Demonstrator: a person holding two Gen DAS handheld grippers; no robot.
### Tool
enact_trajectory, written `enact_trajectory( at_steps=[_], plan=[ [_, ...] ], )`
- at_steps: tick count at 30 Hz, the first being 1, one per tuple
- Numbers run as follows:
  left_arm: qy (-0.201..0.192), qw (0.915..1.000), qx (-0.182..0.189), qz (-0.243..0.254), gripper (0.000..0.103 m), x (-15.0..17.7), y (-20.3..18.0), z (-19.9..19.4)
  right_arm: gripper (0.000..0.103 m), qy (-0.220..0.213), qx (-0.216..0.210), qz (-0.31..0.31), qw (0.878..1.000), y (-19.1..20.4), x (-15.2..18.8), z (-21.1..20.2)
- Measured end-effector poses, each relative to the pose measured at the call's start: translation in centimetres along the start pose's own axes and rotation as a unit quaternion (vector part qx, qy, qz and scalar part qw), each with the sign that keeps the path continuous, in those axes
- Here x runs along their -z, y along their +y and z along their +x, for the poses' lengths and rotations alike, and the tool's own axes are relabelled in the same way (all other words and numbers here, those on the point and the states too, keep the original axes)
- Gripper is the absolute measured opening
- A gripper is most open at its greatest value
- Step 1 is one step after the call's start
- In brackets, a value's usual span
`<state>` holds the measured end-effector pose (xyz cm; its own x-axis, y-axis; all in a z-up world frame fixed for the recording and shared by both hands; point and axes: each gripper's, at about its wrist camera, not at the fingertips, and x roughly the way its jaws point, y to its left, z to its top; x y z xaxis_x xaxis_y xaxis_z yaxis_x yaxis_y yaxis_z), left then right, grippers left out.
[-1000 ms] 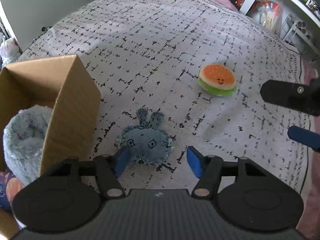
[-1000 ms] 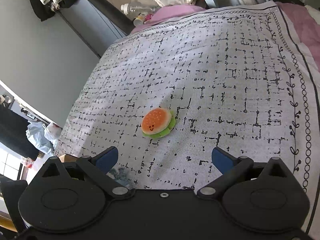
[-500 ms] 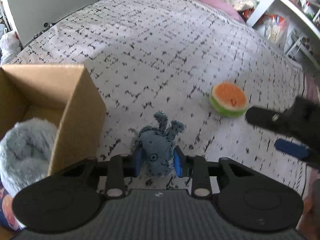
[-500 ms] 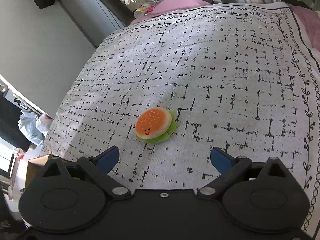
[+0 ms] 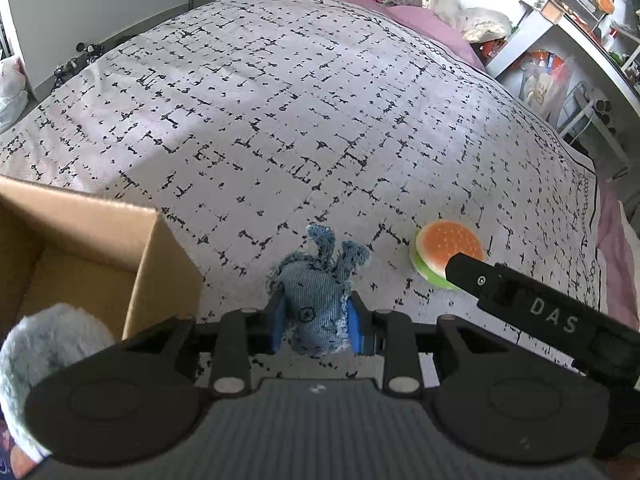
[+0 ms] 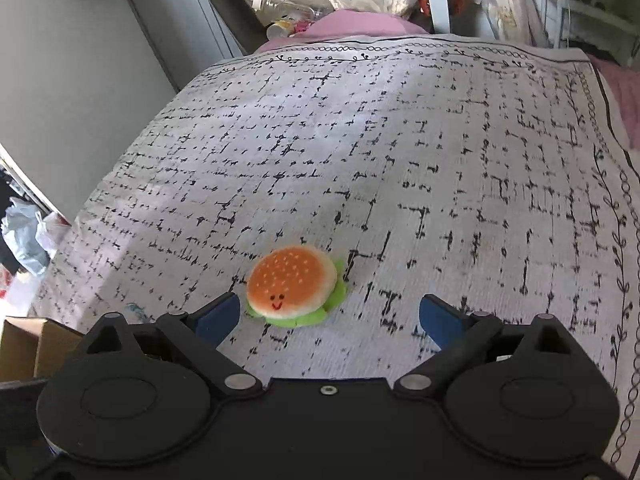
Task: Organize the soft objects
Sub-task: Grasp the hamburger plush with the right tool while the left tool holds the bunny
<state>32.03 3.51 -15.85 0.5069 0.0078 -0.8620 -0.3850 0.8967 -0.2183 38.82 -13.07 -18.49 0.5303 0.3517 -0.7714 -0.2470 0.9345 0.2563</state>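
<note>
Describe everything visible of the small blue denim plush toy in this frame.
The small blue denim plush toy is stitched from faded, fray-edged denim, with two floppy ears at the top and one round button-like eye showing. It stands ears-up between the blue pads of the left claw, which squeeze its sides. Its lower end is near the black-and-white patterned bedspread; whether they touch is unclear. It lies between the cardboard box and the burger plush.

A second ago the left gripper (image 5: 316,326) stood wide around the denim toy (image 5: 318,300); it has since clamped it. The right gripper (image 6: 329,316) has neared the burger plush (image 6: 292,286), jaws wide.
</note>
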Motion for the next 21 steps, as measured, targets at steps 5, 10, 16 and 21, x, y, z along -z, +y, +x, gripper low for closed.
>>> enact_trajectory(
  at_steps=[5,10,16,21],
  plan=[
    [0.009,0.9999,0.003,0.002,0.031,-0.5,0.1,0.5,0.095,-0.008,0.004,-0.020,1.000,0.5,-0.2,1.0],
    [0.013,0.9999,0.005,0.003,0.031,-0.7,0.1,0.6,0.078,-0.009,0.012,-0.044,0.999,1.2,0.0,1.7],
    [0.011,0.9999,0.007,0.001,0.031,-0.6,0.2,0.3,0.034,-0.010,0.014,-0.078,0.997,1.6,0.2,1.5],
    [0.005,0.9999,0.009,0.010,0.031,-0.2,0.2,-0.3,0.027,-0.008,0.000,-0.070,0.998,1.1,0.4,0.4]
  ],
)
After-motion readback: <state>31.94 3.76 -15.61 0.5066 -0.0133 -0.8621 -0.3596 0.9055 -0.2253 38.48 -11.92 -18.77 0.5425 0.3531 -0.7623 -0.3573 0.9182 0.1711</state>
